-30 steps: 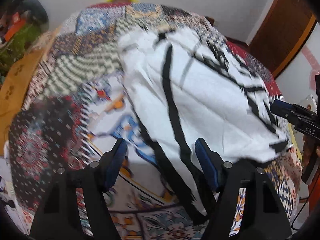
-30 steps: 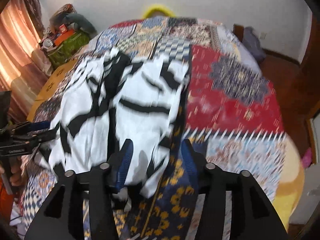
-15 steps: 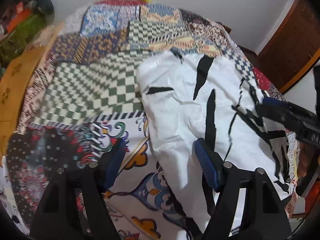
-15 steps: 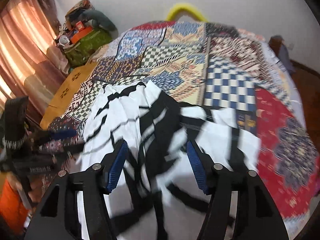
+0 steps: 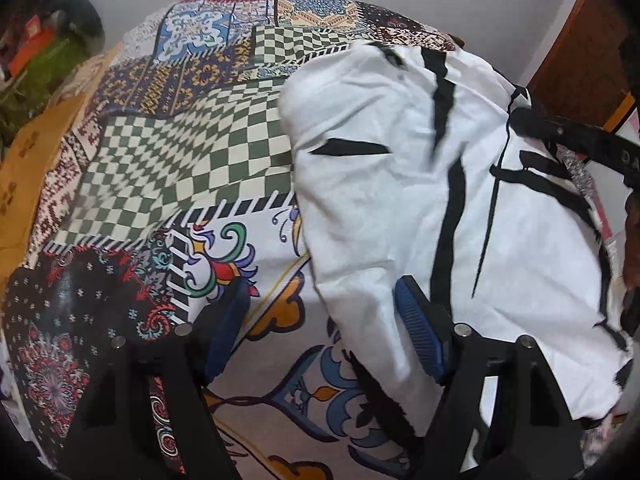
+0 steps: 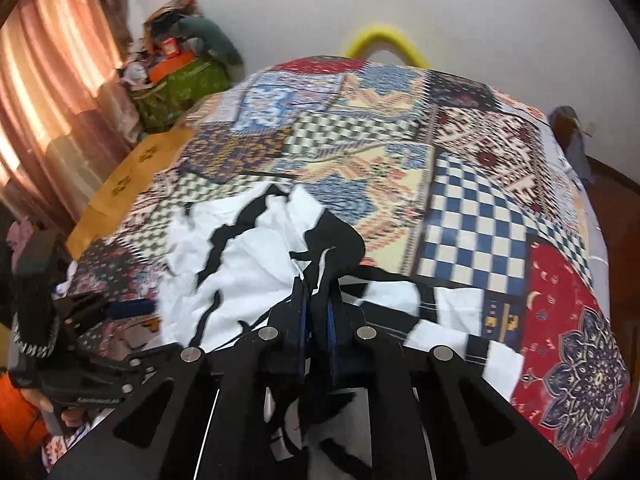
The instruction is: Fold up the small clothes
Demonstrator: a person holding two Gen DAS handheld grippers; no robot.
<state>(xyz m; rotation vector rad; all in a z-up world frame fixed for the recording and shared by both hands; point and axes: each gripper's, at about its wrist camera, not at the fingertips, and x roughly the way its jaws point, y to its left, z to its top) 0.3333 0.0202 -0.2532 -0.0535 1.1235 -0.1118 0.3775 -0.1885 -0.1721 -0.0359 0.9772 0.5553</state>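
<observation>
The white garment with black stripes (image 5: 400,208) lies rumpled on the patchwork bedspread (image 5: 180,168), and the right gripper (image 6: 316,312) has its fingers pressed together on a raised fold of it, probably to carry that edge over for a fold. The left gripper (image 5: 320,332) hangs with fingers spread, holding nothing, its right finger over the cloth's near edge. Lettering on the grippers is too blurred to read.

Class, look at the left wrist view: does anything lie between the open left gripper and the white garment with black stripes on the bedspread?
Nothing visible does. The left gripper is open over the patchwork bedspread, and the white garment already reaches its right-hand finger. The right gripper is shut on the garment.
</observation>
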